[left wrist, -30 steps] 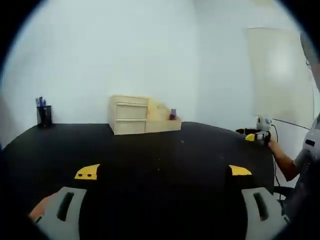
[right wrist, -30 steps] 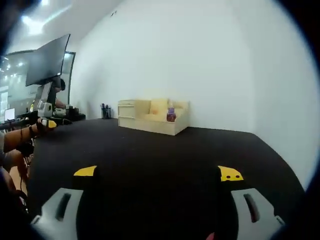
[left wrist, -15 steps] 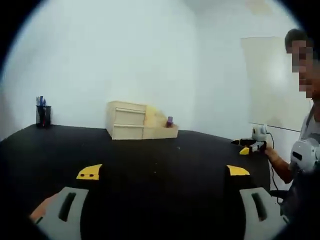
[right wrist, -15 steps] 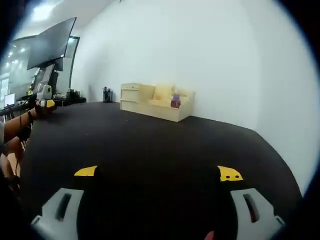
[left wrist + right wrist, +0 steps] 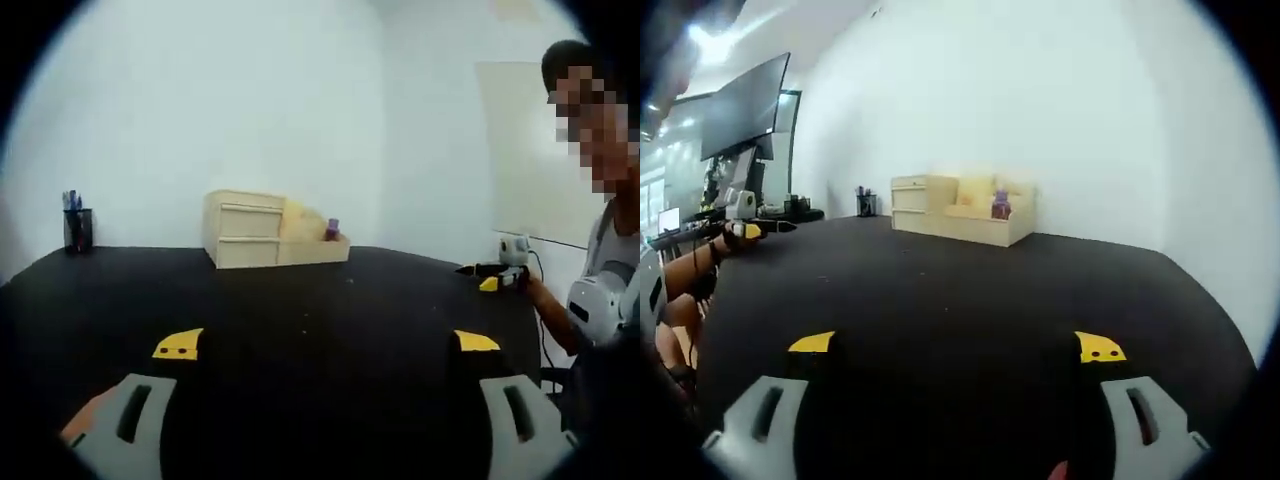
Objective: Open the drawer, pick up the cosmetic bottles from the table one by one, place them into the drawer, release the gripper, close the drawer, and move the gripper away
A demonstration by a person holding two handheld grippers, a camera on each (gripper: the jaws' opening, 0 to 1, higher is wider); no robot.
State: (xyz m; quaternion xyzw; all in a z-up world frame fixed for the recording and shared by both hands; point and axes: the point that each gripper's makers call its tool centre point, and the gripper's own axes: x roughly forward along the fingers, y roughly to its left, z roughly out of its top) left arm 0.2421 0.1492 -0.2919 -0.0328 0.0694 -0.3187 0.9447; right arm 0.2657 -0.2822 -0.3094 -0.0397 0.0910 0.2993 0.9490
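Your left claw (image 5: 328,345): jaws spread wide, yellow-tipped, nothing between them, hovering over the black worktop (image 5: 300,310) well short of the wooden drawer unit (image 5: 243,229). Your right claw (image 5: 957,348): jaws likewise spread wide, holding nothing, over the same worktop and also well apart from the drawer unit. Drawer unit: pale wood, two drawer fronts stacked, both appearing closed, with an open low tray section (image 5: 312,247) joined on its side. Cosmetic bottle (image 5: 331,230): one small purple item stands in that tray section, just beside the drawer stack; in the right gripper view it reads as a purple-and-red shape (image 5: 1000,205) in the same tray. Its form is too small and blurred to make out, and no label, brand or writing is legible anywhere. A yellowish panel or item behind the bottle in the tray is indistinct. Pen holder (image 5: 76,229): dark cup with pens, on the worktop well to the far side of the drawer stack from the tray. Your right claw also appears in the left gripper view (image 5: 487,278), held out past the worktop edge; at that size its jaw spacing cannot be told there.
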